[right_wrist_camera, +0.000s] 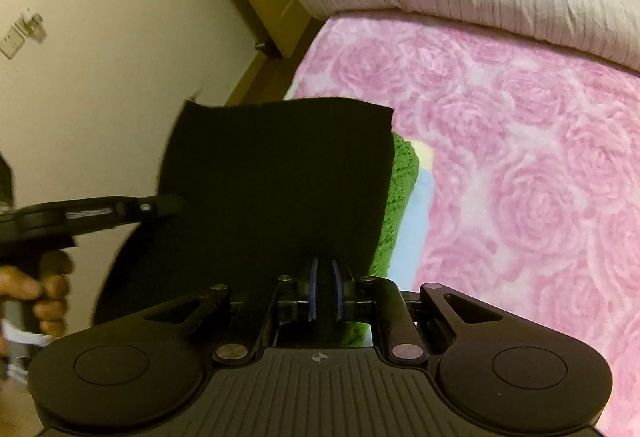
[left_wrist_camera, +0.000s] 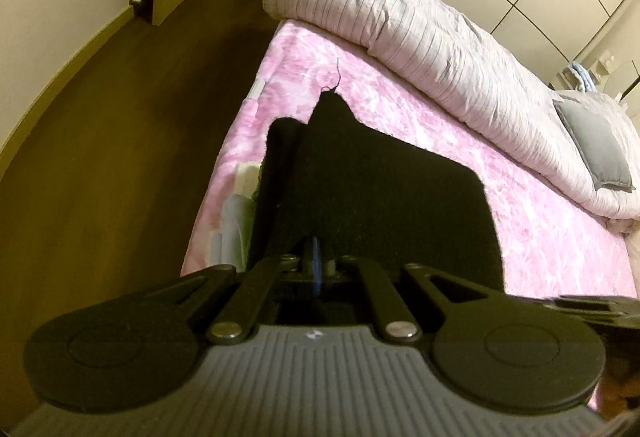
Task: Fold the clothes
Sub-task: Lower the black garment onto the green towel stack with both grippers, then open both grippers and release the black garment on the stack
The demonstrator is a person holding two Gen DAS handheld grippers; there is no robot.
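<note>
A black garment (left_wrist_camera: 372,189) is held up over the pink rose-patterned bed cover (left_wrist_camera: 420,125). My left gripper (left_wrist_camera: 314,257) is shut on its near edge, the blue pads pressed together. In the right wrist view the same black garment (right_wrist_camera: 272,177) hangs in front of me, and my right gripper (right_wrist_camera: 325,289) is shut on its lower edge with cloth between the blue pads. The left gripper (right_wrist_camera: 172,203), held by a hand (right_wrist_camera: 44,289), pinches the cloth's left side. A loose thread sticks up from one corner.
A rolled grey-white striped duvet (left_wrist_camera: 420,21) lies along the far side of the bed, with a grey cushion (left_wrist_camera: 596,149) on it. Green, blue and white folded cloths (right_wrist_camera: 404,197) lie at the bed's edge. Dark wooden floor (left_wrist_camera: 120,125), a door and wardrobe panels surround the bed.
</note>
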